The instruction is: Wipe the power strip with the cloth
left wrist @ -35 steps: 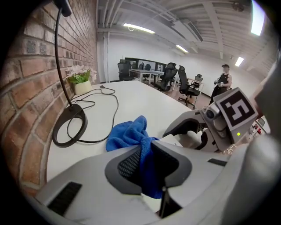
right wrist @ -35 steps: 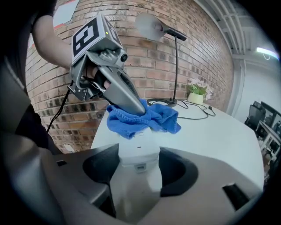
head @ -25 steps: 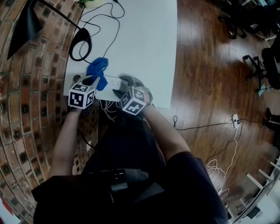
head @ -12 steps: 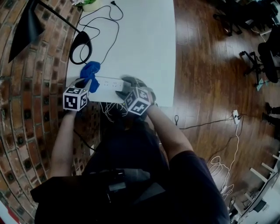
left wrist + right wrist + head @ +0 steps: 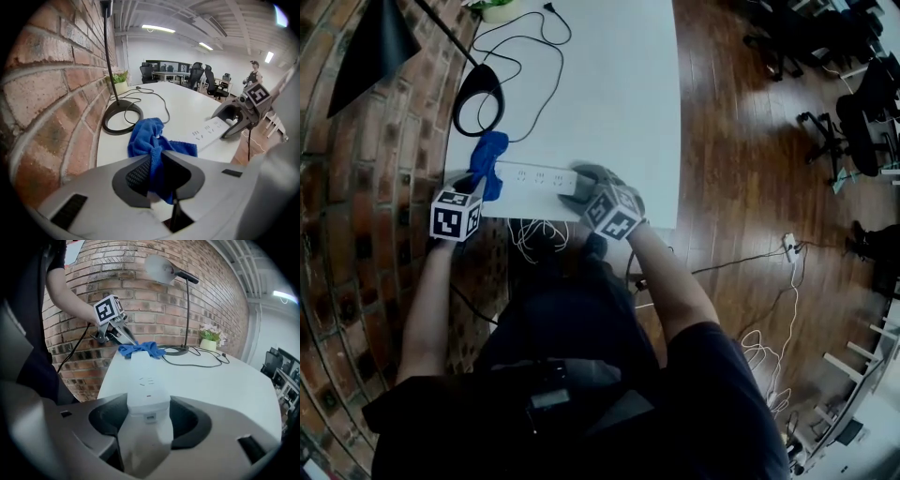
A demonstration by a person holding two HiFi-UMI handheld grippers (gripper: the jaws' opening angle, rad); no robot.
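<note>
With the cloth (image 5: 145,138) clamped by the left gripper (image 5: 157,171) and the power strip (image 5: 143,380) by the right gripper (image 5: 145,425), the strip could be levered loose by wiping pressure.

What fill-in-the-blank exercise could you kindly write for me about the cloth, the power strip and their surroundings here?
1. The left hand-held gripper is shut on a ____ cloth.
2. The right hand-held gripper grips one end of the power strip, whose colour is ____.
3. The lamp base stands on the table close to the ____ wall.

Missing words: blue; white; brick.
</note>
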